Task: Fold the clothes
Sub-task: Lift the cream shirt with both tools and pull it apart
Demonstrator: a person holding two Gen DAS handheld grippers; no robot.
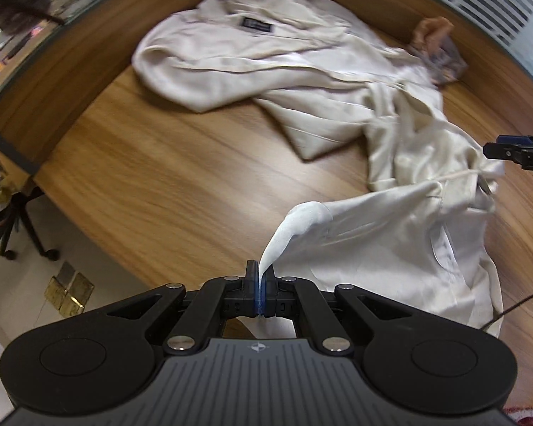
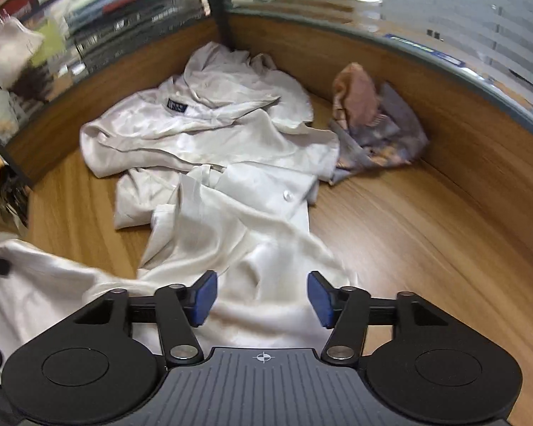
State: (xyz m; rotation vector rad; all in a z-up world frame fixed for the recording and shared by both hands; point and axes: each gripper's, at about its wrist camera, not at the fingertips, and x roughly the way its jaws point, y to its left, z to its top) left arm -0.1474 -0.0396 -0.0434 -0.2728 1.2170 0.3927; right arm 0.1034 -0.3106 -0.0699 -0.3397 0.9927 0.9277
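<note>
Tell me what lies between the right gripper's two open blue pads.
Cream shirt fabric lies between them; the right gripper is open and not pinching it, shown in the right wrist view.

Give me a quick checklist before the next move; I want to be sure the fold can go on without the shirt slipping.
1. Left gripper clamped on the white shirt: ok, a pinch of cloth sits between the shut jaws.
2. Right gripper free: ok, jaws open, cloth below but not pinched.
3. Shirt spread flat: not ok, it lies crumpled and twisted.
4. Other cloth bundle out of the way: ok, it sits in the far corner, though touching the shirt's edge.
5. Bare table for folding: ok.
</note>
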